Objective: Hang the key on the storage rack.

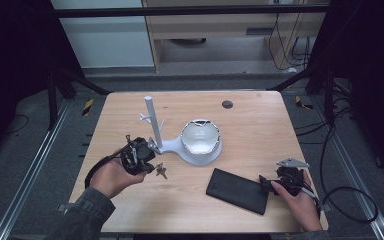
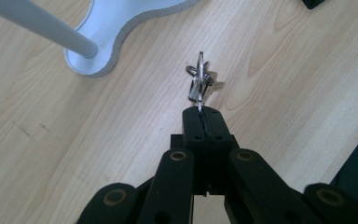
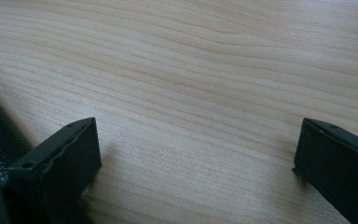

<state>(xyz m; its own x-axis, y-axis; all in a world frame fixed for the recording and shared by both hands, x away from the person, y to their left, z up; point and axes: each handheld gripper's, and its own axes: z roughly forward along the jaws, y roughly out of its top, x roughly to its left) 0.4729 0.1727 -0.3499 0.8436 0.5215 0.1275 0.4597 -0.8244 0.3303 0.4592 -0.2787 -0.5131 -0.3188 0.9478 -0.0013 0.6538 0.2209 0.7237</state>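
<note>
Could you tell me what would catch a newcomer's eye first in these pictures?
Probably the small bunch of metal keys pinched in the shut left gripper, beside the white stand with its upright peg post mid-table. On the right, the open right gripper rests beside a flat black wallet.

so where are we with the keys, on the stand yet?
Not yet. Done: the left gripper is shut on the keys, which hang from its jaw tips above the table. In hand: it holds them beside the base of the white stand. Left: probably hanging them on a peg of the stand. The right gripper sits open by the black wallet.
</note>
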